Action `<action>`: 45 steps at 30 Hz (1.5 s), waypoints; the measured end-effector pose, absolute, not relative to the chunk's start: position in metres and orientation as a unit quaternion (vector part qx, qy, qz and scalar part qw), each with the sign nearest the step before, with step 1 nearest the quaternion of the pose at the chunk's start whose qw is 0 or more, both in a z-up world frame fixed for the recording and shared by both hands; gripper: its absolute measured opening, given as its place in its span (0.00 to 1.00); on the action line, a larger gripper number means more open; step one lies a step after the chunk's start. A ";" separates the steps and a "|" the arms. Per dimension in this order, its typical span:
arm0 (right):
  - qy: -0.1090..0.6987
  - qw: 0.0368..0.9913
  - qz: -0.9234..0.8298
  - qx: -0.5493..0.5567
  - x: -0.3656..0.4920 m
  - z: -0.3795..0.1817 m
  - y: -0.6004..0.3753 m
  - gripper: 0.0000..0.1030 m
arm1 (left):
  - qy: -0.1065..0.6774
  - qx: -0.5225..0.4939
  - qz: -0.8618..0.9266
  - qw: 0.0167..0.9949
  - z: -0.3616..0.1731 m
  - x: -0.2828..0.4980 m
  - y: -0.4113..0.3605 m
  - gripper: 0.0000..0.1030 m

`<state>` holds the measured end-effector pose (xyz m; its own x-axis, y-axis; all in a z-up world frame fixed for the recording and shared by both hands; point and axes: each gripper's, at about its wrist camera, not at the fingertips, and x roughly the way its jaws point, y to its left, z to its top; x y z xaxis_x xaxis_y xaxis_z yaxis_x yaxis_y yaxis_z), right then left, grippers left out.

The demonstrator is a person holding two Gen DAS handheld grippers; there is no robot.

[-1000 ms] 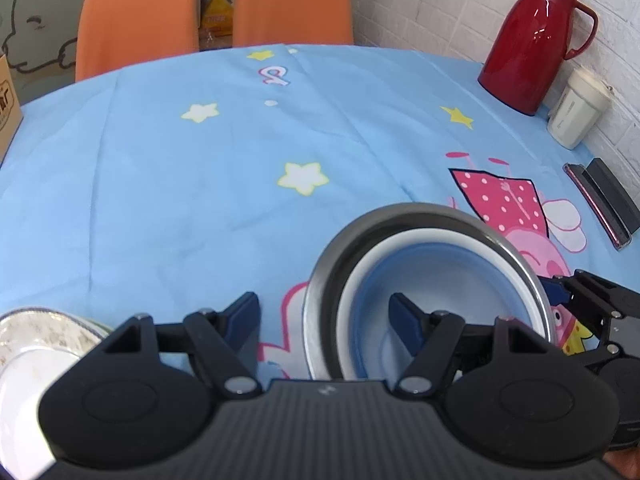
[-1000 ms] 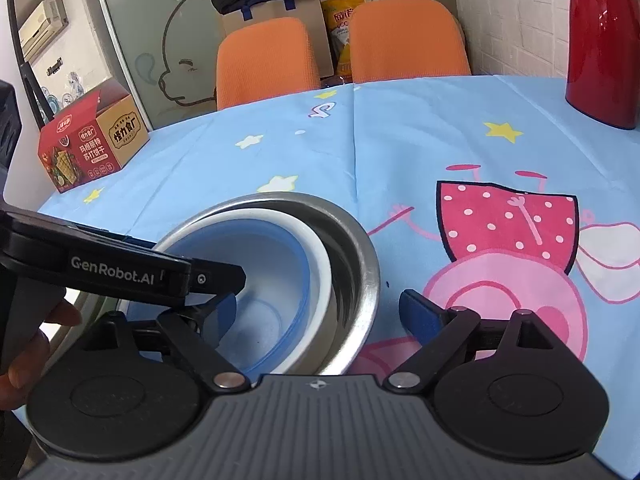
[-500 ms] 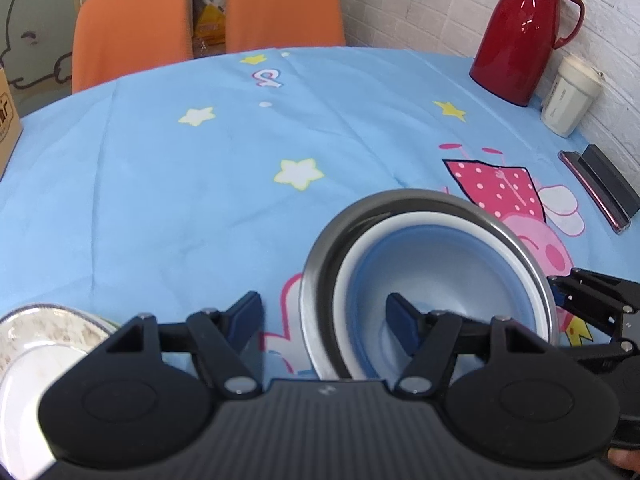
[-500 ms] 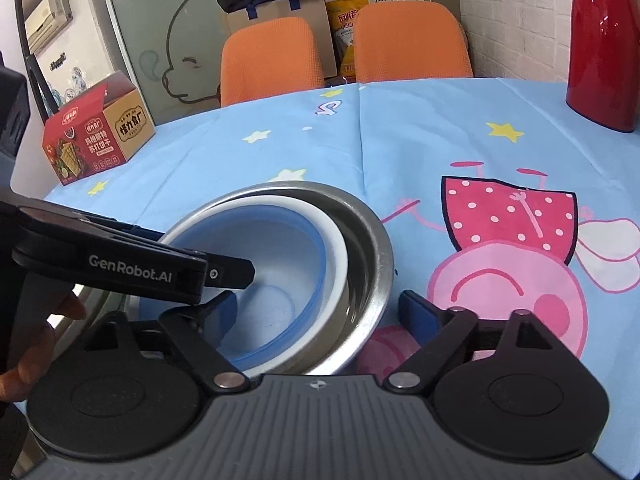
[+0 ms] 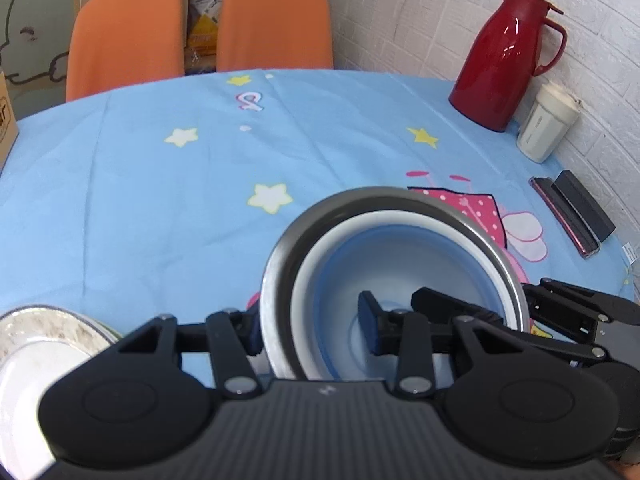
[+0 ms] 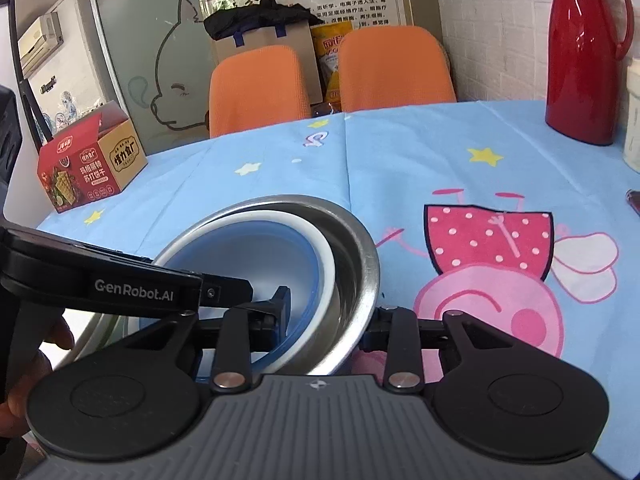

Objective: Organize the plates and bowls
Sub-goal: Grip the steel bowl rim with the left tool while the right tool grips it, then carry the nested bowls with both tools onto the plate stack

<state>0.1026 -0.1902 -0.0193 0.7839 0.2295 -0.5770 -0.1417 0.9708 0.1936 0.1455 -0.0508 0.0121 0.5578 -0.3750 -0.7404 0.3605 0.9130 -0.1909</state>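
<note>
On the blue-clothed worktop [image 5: 160,208] at lower centre of both frames, the steel bowl [image 5: 280,264] nests the blue bowl [image 5: 400,264], while left tongs [image 5: 312,330] and right tongs [image 6: 326,320] each straddle opposite rims, narrowed, seemingly clamping to lift together.

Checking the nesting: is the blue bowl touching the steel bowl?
Touching: the right wrist view shows the blue bowl's white rim resting against the steel bowl's inner wall.

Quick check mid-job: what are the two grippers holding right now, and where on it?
Both hold the nested bowls by the rim: the left gripper straddles the left rim of the steel bowl and blue bowl, and the right gripper straddles the right rim.
</note>
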 end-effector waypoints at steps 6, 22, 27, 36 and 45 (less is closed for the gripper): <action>0.291 0.949 0.111 0.059 0.101 0.005 -0.178 0.58 | 0.400 -0.018 -0.191 0.896 0.037 0.135 -0.028 0.36; 0.282 0.922 0.265 0.030 0.107 0.015 -0.043 0.58 | 0.391 -0.072 -0.031 0.917 0.045 0.079 0.129 0.35; 0.306 0.906 0.292 0.010 0.101 0.001 -0.013 0.61 | 0.406 -0.087 -0.020 0.909 0.024 0.074 0.151 0.36; 0.333 0.901 0.278 -0.011 0.100 -0.017 -0.009 0.88 | 0.410 -0.085 -0.055 0.906 0.004 0.086 0.141 0.39; 0.333 0.901 0.277 0.017 0.103 -0.019 -0.010 1.00 | 0.361 -0.057 -0.015 0.931 0.019 0.081 0.138 0.72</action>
